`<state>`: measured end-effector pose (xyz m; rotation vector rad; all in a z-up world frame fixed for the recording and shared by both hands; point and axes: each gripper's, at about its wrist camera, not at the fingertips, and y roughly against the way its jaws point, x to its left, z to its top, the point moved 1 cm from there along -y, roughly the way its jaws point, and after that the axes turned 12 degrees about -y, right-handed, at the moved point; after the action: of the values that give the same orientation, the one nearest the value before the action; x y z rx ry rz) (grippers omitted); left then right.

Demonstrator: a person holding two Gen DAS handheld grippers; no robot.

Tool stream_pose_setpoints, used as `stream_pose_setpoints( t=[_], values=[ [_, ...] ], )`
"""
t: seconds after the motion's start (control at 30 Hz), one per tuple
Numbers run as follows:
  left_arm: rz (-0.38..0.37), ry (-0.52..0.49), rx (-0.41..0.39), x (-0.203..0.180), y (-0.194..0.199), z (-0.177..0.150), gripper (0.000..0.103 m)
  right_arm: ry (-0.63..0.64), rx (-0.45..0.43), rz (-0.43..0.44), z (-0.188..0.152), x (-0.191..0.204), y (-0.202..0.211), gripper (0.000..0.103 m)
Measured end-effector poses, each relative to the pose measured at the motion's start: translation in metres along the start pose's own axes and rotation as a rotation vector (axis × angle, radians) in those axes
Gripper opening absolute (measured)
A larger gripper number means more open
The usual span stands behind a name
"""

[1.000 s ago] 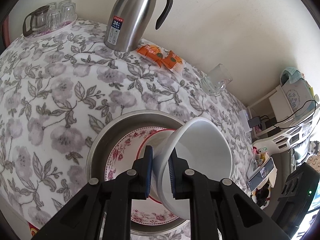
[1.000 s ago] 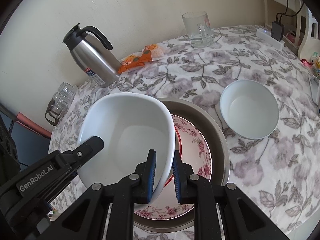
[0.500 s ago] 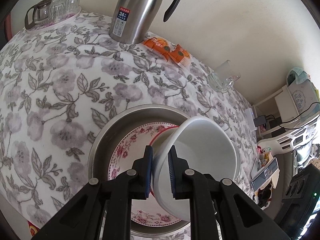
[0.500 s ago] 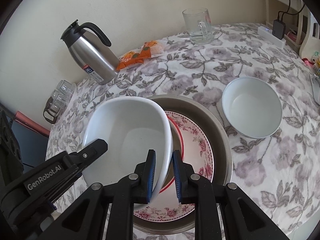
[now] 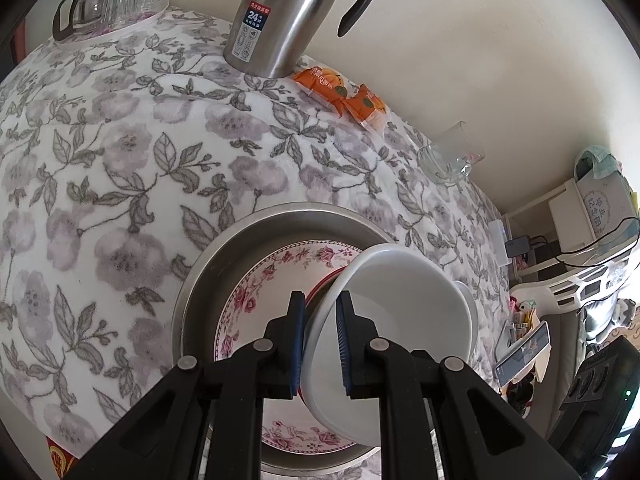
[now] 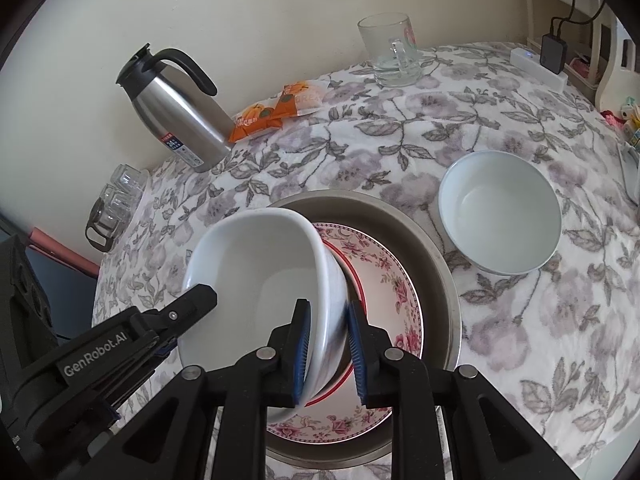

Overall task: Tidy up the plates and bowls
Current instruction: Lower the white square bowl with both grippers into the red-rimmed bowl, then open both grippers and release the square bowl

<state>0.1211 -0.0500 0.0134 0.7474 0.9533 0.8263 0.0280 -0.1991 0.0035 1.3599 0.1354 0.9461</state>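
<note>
A white bowl [image 6: 256,272] hangs tilted over a stack in a round metal pan [image 6: 436,264]: a floral plate [image 6: 396,292] with a red-rimmed dish [image 6: 352,276] on it. My left gripper [image 5: 321,340] is shut on the bowl's [image 5: 400,320] near rim; one of its fingers [image 6: 196,300] shows at the bowl's left edge. My right gripper [image 6: 329,350] straddles the opposite rim. Its jaws are opening, and a thin gap shows between the outer pad and the bowl wall. A second white bowl [image 6: 500,216] sits on the cloth to the right of the pan.
On the floral tablecloth by the wall stand a steel thermos jug [image 6: 176,120], orange snack packets [image 6: 276,114] and a glass mug [image 6: 394,50]. A tray of glasses [image 5: 112,0] sits at the far left corner. A power strip [image 6: 536,64] lies at the right edge.
The right jaws have widened a little around the bowl's rim. The bowl has sunk slightly toward the plates and tilted more. The left grip is unchanged.
</note>
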Motion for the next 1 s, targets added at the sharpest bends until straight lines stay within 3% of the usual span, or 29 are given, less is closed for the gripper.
stream_pose_setpoints(
  t=[0.43, 0.73, 1.0],
  values=[
    [-0.022, -0.002, -0.022, -0.001, 0.005, 0.002, 0.014, -0.009, -0.051, 0.046, 0.008, -0.004, 0.018, 0.022],
    [-0.034, -0.005, -0.035, -0.003, 0.009, 0.003, 0.014, -0.067, -0.011, 0.047, 0.01, -0.02, 0.004, 0.022],
    [-0.023, -0.007, -0.042, -0.003, 0.015, 0.003, 0.014, -0.055, -0.027, 0.039, 0.01, -0.018, 0.011, 0.022]
  ],
)
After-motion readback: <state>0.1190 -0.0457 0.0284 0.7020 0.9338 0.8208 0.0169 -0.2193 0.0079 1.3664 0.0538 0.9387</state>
